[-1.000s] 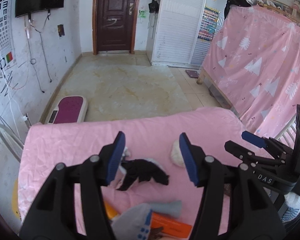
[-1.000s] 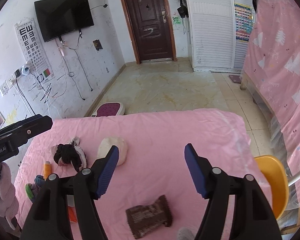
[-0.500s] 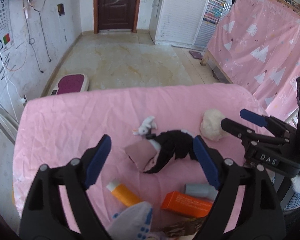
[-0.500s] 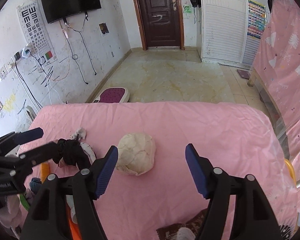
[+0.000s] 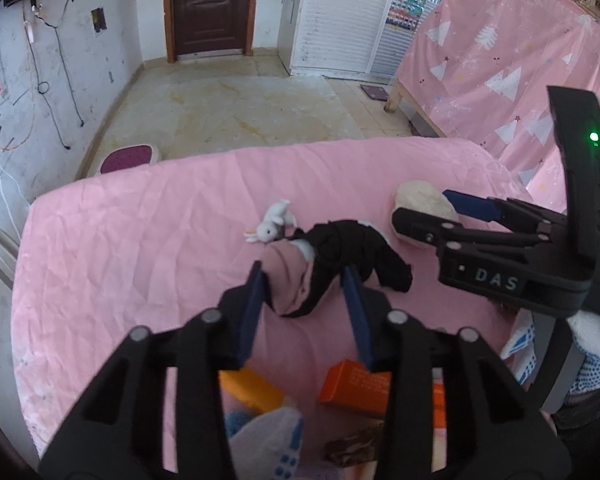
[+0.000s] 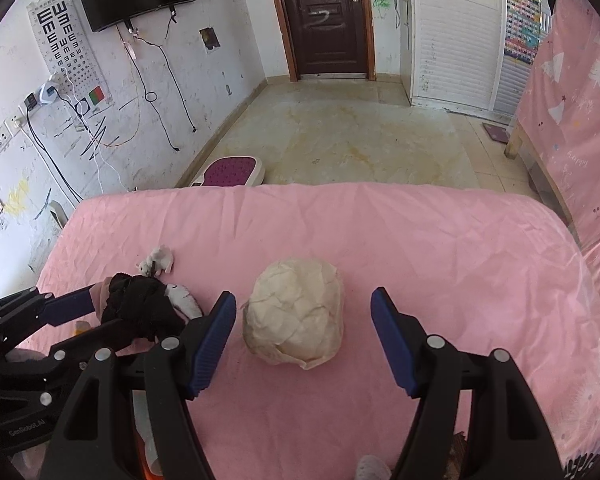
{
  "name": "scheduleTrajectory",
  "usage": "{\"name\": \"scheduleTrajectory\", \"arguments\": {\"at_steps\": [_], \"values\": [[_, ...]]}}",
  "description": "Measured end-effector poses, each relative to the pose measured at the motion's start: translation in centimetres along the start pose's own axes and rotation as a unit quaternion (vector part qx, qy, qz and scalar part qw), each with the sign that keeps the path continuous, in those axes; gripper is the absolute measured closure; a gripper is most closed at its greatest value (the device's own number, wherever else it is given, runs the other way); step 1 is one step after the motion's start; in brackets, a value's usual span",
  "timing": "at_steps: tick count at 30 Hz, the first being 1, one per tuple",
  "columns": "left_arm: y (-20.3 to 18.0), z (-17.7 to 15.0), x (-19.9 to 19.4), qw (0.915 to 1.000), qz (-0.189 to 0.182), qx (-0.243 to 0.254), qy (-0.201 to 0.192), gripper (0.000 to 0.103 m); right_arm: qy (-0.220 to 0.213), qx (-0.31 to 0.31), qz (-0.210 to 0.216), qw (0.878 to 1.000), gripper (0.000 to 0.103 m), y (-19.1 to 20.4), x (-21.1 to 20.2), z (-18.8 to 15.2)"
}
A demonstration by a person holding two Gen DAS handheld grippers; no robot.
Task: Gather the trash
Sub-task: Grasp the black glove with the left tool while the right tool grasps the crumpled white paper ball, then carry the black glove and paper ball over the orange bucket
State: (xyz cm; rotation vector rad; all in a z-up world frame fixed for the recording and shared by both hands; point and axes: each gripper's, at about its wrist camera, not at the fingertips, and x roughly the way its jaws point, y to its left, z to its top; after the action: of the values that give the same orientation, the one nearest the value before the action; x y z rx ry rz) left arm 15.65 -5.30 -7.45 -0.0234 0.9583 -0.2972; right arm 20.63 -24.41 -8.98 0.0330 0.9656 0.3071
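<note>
Left gripper (image 5: 306, 288) jaws have just been closing, now pinching the pink-and-black cloth bundle (image 5: 300, 280). Right gripper (image 6: 302, 336) is hovering with jaws spread wide, straddling the crumpled paper ball (image 6: 296, 316) without touching.

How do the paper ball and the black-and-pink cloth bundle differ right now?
The paper ball is cream, crumpled and rounded; the cloth bundle is black and pink, limp and sprawled. The ball lies free between the open fingers of the right tool, untouched; the bundle sits between the pads of the left tool, which have just been closing on it. Both rest on the pink sheet.
</note>
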Motion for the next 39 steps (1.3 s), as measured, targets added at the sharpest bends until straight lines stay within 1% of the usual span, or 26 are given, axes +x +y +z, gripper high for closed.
{"name": "scheduleTrajectory", "arguments": {"at_steps": [2,3,4,5,6,8,11,14,22,27,32,36,39], "values": [[-0.2,-0.1,-0.2,1.0000,0.000,0.004,-0.001,0.072,0.006,0.006,0.002,1.000,0.044,0.0,0.2,-0.3],[0.0,-0.4,-0.3,1.0000,0.001,0.006,-0.002,0.074,0.003,0.007,0.002,1.000,0.048,-0.1,0.1,-0.3],[-0.1,-0.6,-0.4,1.0000,0.003,0.009,-0.004,0.075,0.003,0.006,0.003,1.000,0.060,-0.2,0.0,-0.4],[-0.1,-0.7,-0.5,0.9999,0.004,0.009,-0.004,0.077,0.004,0.005,0.006,1.000,0.061,-0.2,-0.1,-0.4],[-0.3,-0.8,-0.6,0.9999,0.006,0.008,-0.006,0.088,0.003,0.005,0.006,1.000,0.061,-0.2,-0.1,-0.5],[-0.5,-1.0,-0.9,0.9999,0.002,0.006,-0.012,0.088,-0.004,0.006,0.006,1.000,0.062,-0.3,-0.6,-0.7],[-1.1,-1.2,-1.3,0.9996,0.008,0.016,-0.021,0.089,-0.026,0.009,0.006,1.000,0.062,-0.6,-2.1,-0.8],[-1.5,-1.1,-1.7,0.9995,0.007,0.016,-0.026,0.089,-0.042,0.013,0.013,0.999,0.062,-1.2,-3.7,-0.9],[-2.7,0.4,-4.8,0.9975,0.009,0.021,-0.067,0.089,-0.090,0.030,0.014,0.995,0.062,-3.9,-8.7,-1.5],[-4.7,1.9,-7.0,0.9946,0.007,0.029,-0.099,0.089,-0.121,0.047,0.011,0.991,0.062,-6.9,-11.9,-2.0],[-7.8,3.5,-7.8,0.9915,0.005,0.042,-0.123,0.089,-0.147,0.073,0.000,0.986,0.062,-11.0,-14.4,-3.0],[-10.8,4.4,-7.7,0.9900,-0.001,0.056,-0.130,0.089,-0.160,0.101,-0.009,0.982,0.062,-15.4,-16.0,-4.0],[-13.5,4.8,-7.0,0.9892,-0.007,0.072,-0.127,0.089,-0.168,0.124,-0.012,0.978,0.062,-18.6,-16.9,-5.0]]}}
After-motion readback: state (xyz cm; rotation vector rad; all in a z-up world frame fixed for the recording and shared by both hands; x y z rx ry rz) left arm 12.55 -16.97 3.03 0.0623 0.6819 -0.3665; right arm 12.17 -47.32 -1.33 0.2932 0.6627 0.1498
